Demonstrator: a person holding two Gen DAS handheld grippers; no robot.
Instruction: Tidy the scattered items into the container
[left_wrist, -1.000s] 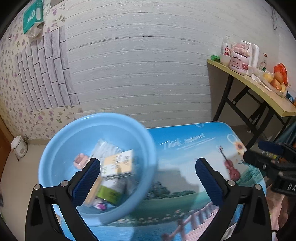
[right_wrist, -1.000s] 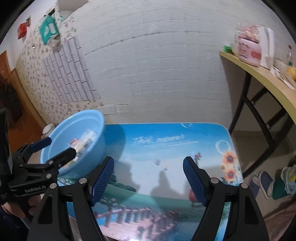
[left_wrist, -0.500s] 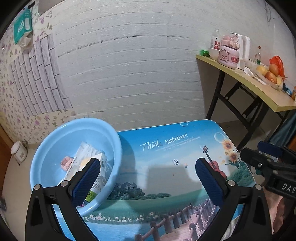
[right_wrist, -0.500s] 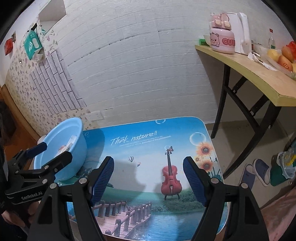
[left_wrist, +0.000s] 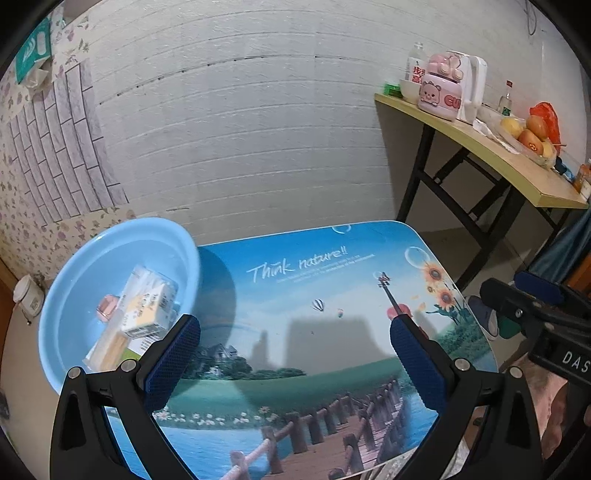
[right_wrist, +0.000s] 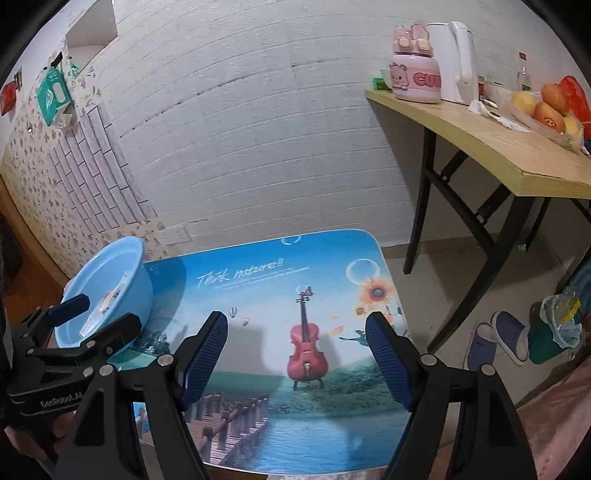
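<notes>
A light blue basin (left_wrist: 70, 302) stands on the left end of the small picture-printed table (left_wrist: 295, 295). Inside it lie a yellow and white carton (left_wrist: 147, 306), a small pink item (left_wrist: 107, 308) and other packets. My left gripper (left_wrist: 295, 336) hangs open over the table just right of the basin, nothing between its fingers. My right gripper (right_wrist: 297, 332) is open too, above the printed violin on the table (right_wrist: 306, 295). In the right wrist view the basin (right_wrist: 125, 280) sits at far left behind the left gripper's body (right_wrist: 66, 354).
A wooden side table (right_wrist: 498, 147) on black legs stands to the right with a pink pot (right_wrist: 415, 79), a white kettle (right_wrist: 454, 62) and fruit (right_wrist: 550, 107). Slippers (right_wrist: 506, 336) and a green bin (right_wrist: 554, 332) lie on the floor. The white brick wall is close behind.
Both views have pulled back and swung right. The basin has slid from under my left gripper to its left, and the printed violin has come between my right fingers. Both grippers stayed open.
</notes>
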